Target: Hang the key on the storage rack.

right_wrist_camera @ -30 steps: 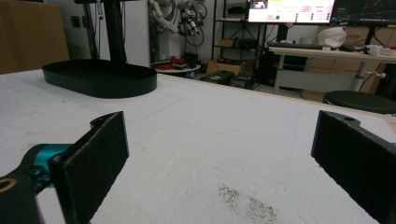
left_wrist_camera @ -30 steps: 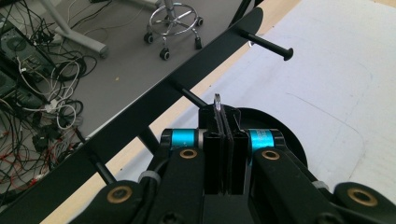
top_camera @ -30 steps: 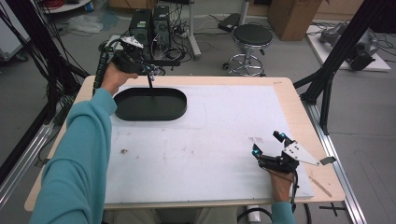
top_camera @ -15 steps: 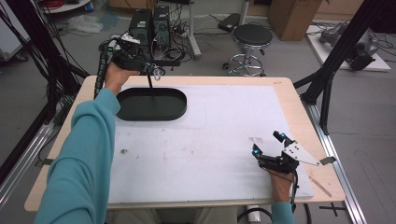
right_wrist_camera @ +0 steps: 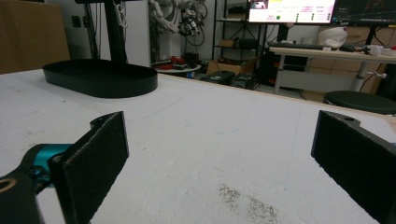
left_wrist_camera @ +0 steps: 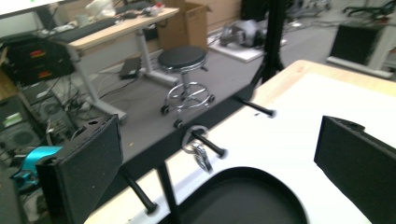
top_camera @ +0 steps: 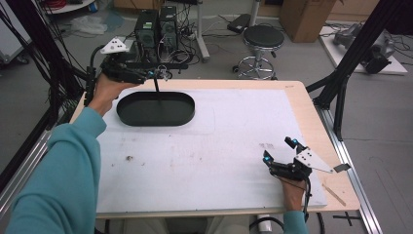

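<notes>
A black oval tray (top_camera: 156, 109) sits at the back left of the white mat (top_camera: 219, 141). From it rises a thin post (top_camera: 156, 85) that carries a black crossbar (top_camera: 160, 64) with short pegs. In the left gripper view a metal ring (left_wrist_camera: 201, 153) hangs on one peg of the bar (left_wrist_camera: 219, 122). My left gripper (top_camera: 155, 74) hovers above the tray by the bar, open and empty (left_wrist_camera: 219, 177). My right gripper (top_camera: 279, 149) rests on the mat at the front right, open and empty (right_wrist_camera: 219, 154), facing the tray (right_wrist_camera: 100, 77).
A thin wooden stick (top_camera: 335, 192) lies on the table's front right corner. Black frame struts (top_camera: 341, 92) stand by the right edge. On the floor behind the table are a stool (top_camera: 263, 36) and computer towers (top_camera: 156, 24).
My left gripper has drawn back a little to the left along the crossbar, still open. The right gripper has not moved.
</notes>
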Demonstrator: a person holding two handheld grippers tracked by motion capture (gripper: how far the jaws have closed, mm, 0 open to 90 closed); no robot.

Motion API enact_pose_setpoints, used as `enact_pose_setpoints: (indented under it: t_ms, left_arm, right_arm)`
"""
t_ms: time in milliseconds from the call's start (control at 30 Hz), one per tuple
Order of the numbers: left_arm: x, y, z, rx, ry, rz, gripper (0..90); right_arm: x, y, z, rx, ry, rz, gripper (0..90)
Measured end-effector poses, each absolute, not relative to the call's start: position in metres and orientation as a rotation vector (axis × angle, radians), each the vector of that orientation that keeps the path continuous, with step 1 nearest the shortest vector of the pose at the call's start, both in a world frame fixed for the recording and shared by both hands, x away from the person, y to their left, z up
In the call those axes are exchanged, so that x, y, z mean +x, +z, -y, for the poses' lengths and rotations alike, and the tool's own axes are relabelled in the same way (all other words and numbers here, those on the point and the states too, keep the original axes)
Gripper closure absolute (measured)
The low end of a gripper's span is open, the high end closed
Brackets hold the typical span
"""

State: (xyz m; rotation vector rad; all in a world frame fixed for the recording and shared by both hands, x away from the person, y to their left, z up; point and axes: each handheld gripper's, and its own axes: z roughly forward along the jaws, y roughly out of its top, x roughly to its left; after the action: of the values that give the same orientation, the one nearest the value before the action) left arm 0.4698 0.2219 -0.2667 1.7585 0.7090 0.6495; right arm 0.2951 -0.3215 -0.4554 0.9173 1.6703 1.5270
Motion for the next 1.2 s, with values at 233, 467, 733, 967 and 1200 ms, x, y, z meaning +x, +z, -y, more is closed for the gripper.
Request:
enact_pose_setpoints:
  t_ms: [233, 467, 733, 967, 1200]
  left_arm:
    - [0.420, -0.288, -0.243, 1.704, 0.660, -0.648, 1.7]
    - [0.362, -0.322, -0.279, 1.640, 0.663, -0.648, 1.7]
    - [0.313, -0.365, -0.302, 1.590, 0.681, -0.654, 1.7]
    - [0.291, -0.417, -0.300, 1.551, 0.646, -0.687, 1.7]
    - [0.283, -0.444, -0.306, 1.488, 0.643, -0.727, 1.7]
  right_arm:
    - [0.295, -0.455, 0.321, 0.917, 1.527, -1.671, 3.4]
    - [0.294, -0.455, 0.321, 0.922, 1.526, -1.674, 3.4]
    - [0.294, -0.455, 0.321, 0.928, 1.526, -1.669, 3.4]
    - [0.294, -0.455, 0.321, 0.935, 1.527, -1.664, 3.4]
    - [0.294, -0.455, 0.320, 0.926, 1.517, -1.667, 3.4]
